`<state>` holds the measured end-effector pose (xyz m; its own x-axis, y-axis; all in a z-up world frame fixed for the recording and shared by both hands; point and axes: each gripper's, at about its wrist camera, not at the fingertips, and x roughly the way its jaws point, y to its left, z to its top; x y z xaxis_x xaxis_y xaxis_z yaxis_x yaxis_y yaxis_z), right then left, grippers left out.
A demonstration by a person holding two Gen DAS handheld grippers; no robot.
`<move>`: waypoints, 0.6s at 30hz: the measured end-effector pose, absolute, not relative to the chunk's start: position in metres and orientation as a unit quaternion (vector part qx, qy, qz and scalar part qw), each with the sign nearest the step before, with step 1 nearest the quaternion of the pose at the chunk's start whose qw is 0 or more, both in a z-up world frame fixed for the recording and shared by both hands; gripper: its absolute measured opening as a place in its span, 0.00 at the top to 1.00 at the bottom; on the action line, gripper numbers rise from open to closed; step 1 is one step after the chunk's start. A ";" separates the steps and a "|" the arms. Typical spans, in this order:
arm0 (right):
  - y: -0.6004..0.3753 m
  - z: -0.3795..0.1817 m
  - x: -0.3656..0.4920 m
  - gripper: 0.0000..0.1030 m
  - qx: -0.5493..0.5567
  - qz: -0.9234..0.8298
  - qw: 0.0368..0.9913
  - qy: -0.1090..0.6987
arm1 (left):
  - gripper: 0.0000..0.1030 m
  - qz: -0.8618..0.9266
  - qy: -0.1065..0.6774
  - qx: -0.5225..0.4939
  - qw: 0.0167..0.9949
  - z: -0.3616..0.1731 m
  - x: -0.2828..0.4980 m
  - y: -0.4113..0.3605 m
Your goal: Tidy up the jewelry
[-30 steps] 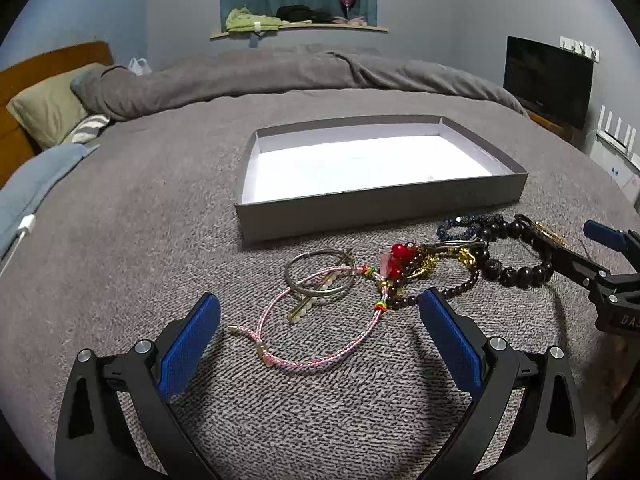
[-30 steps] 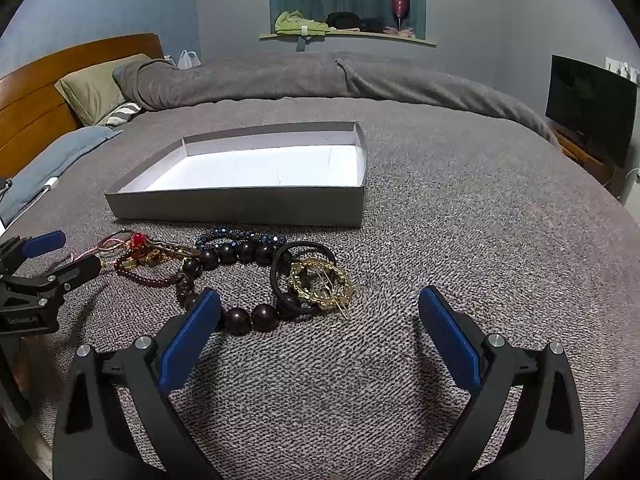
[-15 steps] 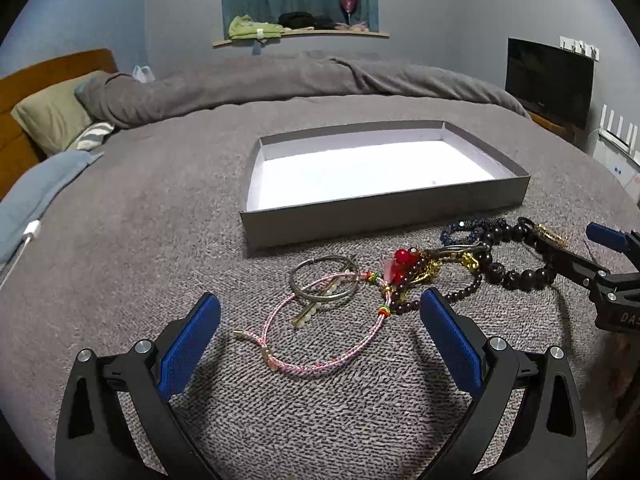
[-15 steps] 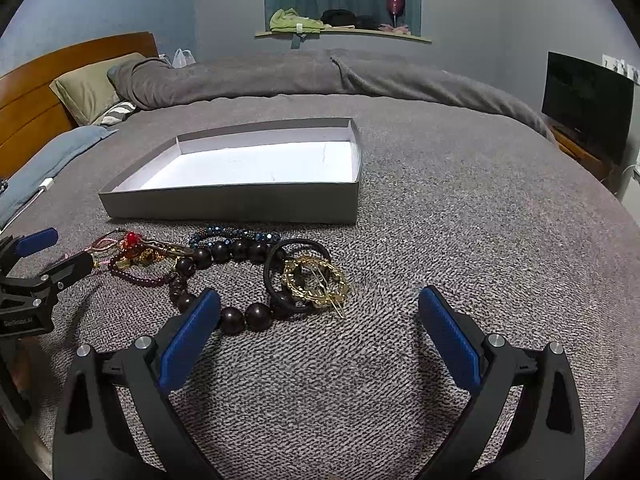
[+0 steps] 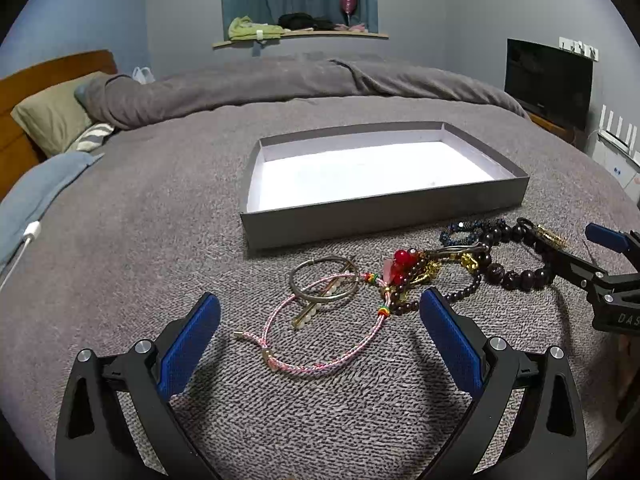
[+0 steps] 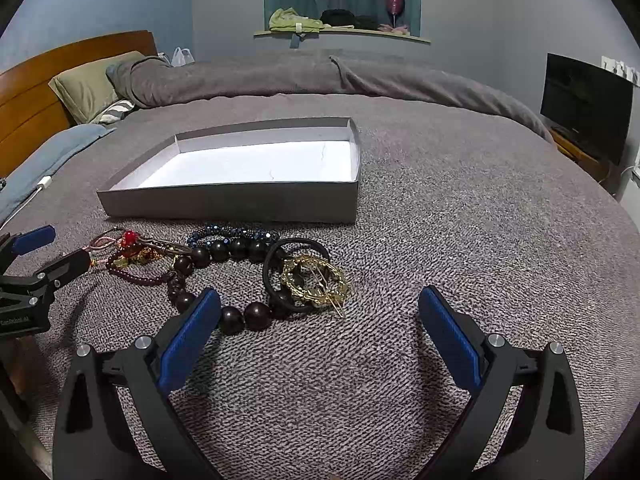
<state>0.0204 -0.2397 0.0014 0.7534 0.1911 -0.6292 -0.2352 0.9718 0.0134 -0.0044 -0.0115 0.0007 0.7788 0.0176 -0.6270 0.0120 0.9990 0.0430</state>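
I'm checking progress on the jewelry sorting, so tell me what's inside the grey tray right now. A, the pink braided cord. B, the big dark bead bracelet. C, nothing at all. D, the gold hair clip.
C: the grey tray shows only its bare white floor, while the gold hair clip, pink braided cord and big dark bead bracelet all lie on the blanket in front of it.

Only "DAS" legible, cut off, on right gripper (image 5: 600, 256) body.
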 end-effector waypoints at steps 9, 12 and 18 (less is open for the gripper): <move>-0.240 0.002 0.020 0.05 -0.034 0.116 0.937 0.329 | 0.04 0.002 0.333 0.021 0.943 0.001 -0.003 -0.011; -0.239 0.002 0.020 0.05 -0.035 0.116 0.937 0.329 | 0.04 0.002 0.331 0.021 0.943 0.001 -0.003 -0.011; -0.239 0.002 0.019 0.05 -0.034 0.115 0.937 0.329 | 0.04 0.001 0.331 0.021 0.943 0.001 -0.002 -0.011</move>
